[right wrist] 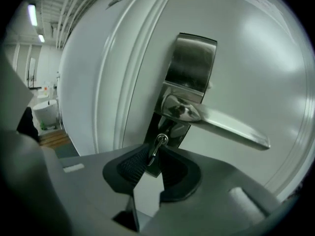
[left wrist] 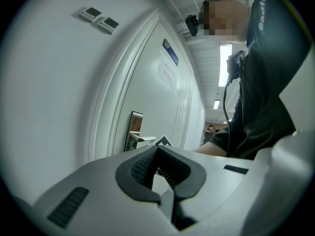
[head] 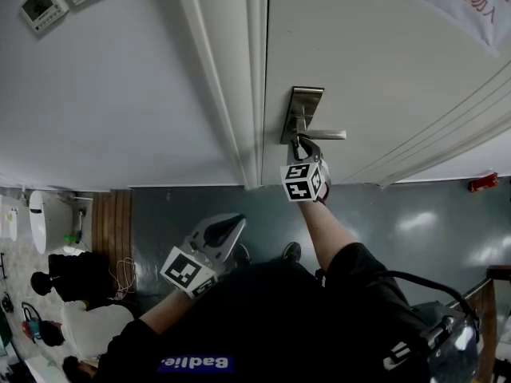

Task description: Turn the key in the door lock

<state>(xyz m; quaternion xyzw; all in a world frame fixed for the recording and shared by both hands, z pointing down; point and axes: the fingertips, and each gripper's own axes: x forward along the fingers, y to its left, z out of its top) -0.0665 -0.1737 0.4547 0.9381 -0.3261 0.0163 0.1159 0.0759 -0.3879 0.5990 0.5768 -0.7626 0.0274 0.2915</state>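
A steel lock plate (head: 304, 104) with a lever handle (head: 329, 135) sits on the white door (head: 383, 46). In the right gripper view a small metal key (right wrist: 158, 142) sticks out of the plate (right wrist: 191, 70) under the handle (right wrist: 229, 126). My right gripper (head: 301, 143) is up against the lock, and its body hides the key in the head view. Its jaws (right wrist: 154, 155) stand open on either side of the key's head, with a gap at the pads. My left gripper (head: 232, 224) hangs low to the left, away from the door, shut (left wrist: 158, 148) and holding nothing.
The white door frame (head: 231, 78) runs just left of the lock. Two control panels (head: 45, 5) hang on the wall at far left. A red object (head: 482, 183) lies at the door's foot on the right. Bags and a white fixture (head: 40, 218) stand at lower left.
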